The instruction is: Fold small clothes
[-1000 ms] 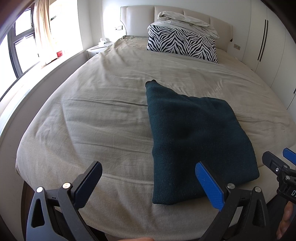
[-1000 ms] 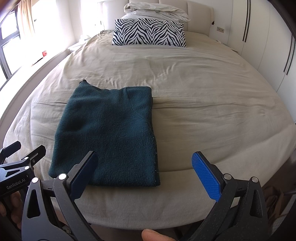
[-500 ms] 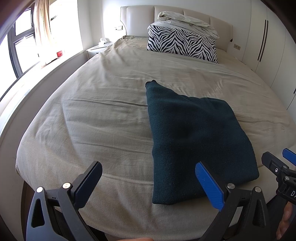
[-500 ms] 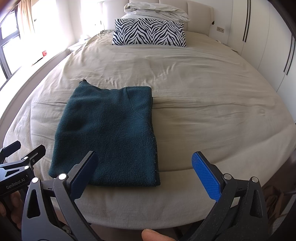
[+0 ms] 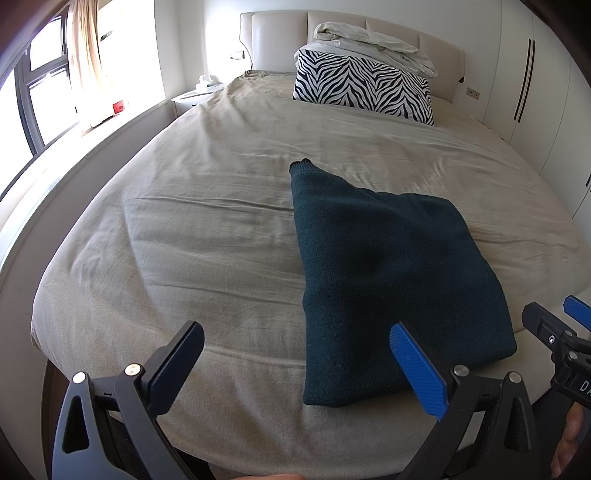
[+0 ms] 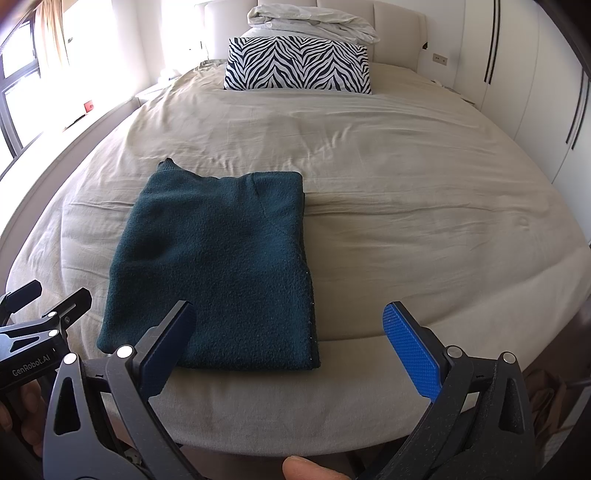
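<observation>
A dark teal knitted sweater [image 5: 388, 273] [image 6: 221, 266] lies folded flat into a rectangle near the foot of the bed, one ribbed cuff poking out at its far left corner. My left gripper [image 5: 299, 365] hovers open at the bed's near edge, left of the sweater, with nothing between its fingers. My right gripper [image 6: 291, 347] also stands open and empty, just short of the sweater's near right corner. Each gripper shows at the edge of the other's view.
The beige bed cover [image 5: 207, 229] [image 6: 424, 192] spreads wide around the sweater. A zebra-print pillow [image 5: 364, 88] [image 6: 299, 64] and a white bundled duvet [image 6: 314, 18] sit at the headboard. Windows and a sill run along the left, white wardrobes [image 6: 517, 85] along the right.
</observation>
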### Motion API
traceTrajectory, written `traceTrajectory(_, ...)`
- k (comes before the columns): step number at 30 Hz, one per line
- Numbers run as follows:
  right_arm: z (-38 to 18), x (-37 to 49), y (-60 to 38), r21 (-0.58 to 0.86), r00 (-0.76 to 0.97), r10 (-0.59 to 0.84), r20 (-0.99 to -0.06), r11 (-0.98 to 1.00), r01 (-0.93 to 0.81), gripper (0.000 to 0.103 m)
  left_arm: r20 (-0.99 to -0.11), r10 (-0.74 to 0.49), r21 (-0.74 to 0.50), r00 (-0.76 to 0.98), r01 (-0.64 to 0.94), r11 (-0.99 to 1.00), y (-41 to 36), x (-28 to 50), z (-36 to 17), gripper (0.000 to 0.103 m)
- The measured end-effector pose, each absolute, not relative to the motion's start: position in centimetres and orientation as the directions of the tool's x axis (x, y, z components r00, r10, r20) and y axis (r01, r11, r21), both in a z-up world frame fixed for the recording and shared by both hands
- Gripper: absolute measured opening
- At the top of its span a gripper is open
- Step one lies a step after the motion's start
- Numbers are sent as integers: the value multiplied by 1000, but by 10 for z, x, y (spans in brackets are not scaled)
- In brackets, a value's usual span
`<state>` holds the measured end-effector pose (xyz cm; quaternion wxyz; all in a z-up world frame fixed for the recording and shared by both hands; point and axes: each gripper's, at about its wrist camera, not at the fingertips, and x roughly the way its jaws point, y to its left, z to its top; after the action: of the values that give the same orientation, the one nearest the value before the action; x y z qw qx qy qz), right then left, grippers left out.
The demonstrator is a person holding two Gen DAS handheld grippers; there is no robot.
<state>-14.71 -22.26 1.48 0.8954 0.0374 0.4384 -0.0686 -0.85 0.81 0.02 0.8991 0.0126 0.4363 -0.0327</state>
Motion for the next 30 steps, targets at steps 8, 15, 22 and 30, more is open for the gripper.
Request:
traceTrajectory(8, 15, -147, -223, 7, 605, -89, -791, 988, 154, 103, -789, -50, -8, 613, 72, 997, 7, -9, -3, 103)
traceTrajectory(15, 11, -151, -222, 9, 603, -90, -793, 987, 159, 103, -794, -55, -13, 605, 73, 997, 8, -9, -6, 103)
traceTrajectory(22, 9, -152, -224, 10, 601, -89, -794, 987, 160, 103, -797, -59, -17, 601, 75, 997, 9, -8, -6, 103)
traceTrajectory(30, 8, -152, -226, 11, 600, -87, -796, 987, 157, 103, -801, -64, -23, 596, 75, 997, 11, -5, -7, 103)
